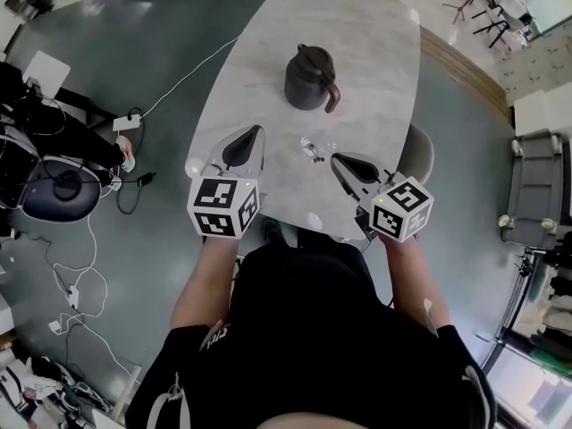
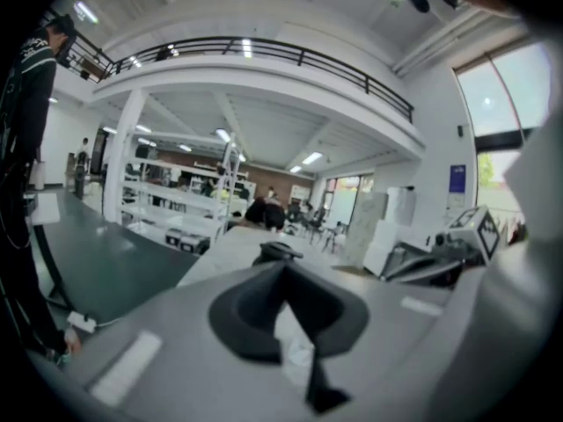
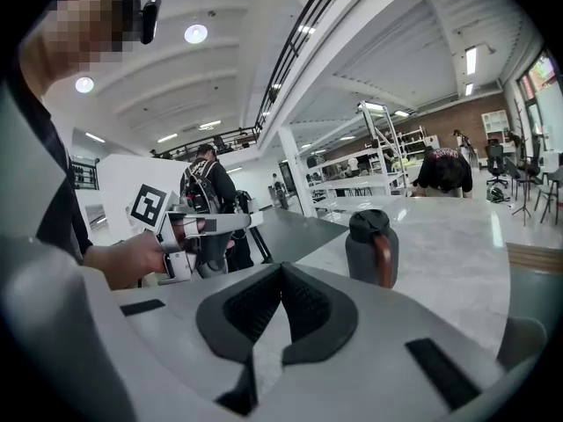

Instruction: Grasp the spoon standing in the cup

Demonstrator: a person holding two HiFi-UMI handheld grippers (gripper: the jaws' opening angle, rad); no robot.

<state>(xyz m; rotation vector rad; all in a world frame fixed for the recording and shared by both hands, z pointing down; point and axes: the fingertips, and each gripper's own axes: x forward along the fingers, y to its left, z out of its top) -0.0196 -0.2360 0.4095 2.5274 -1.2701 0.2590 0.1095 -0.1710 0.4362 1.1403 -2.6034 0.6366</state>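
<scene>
Both tools hung low over the near edge of the pale stone desk (image 1: 375, 43), one to each side of a small clear thing (image 1: 313, 147) that was most likely the cup. That placing suited an approach from the person's side, with the target kept between the two. The left gripper (image 1: 256, 135) sat just to the left of the cup and the right gripper (image 1: 340, 161) just to its right, and neither touched it. In the left gripper view its fingers (image 2: 264, 301) were pressed together with nothing between them, and the right gripper's fingers (image 3: 303, 310) were pressed together and empty too. They would probably have to spread before either could take the handle. A dark jug (image 1: 310, 77) stood farther back on the desk, well apart from the cup and out of the way. The cup was tiny and glassy in the head view, so the spoon could not be told apart from it, nor which way it leaned. Neither gripper view showed the cup at all, since each tool's own body blocked the desk just ahead. Only the jug (image 3: 371, 247) rose above that body in the right gripper view.
</scene>
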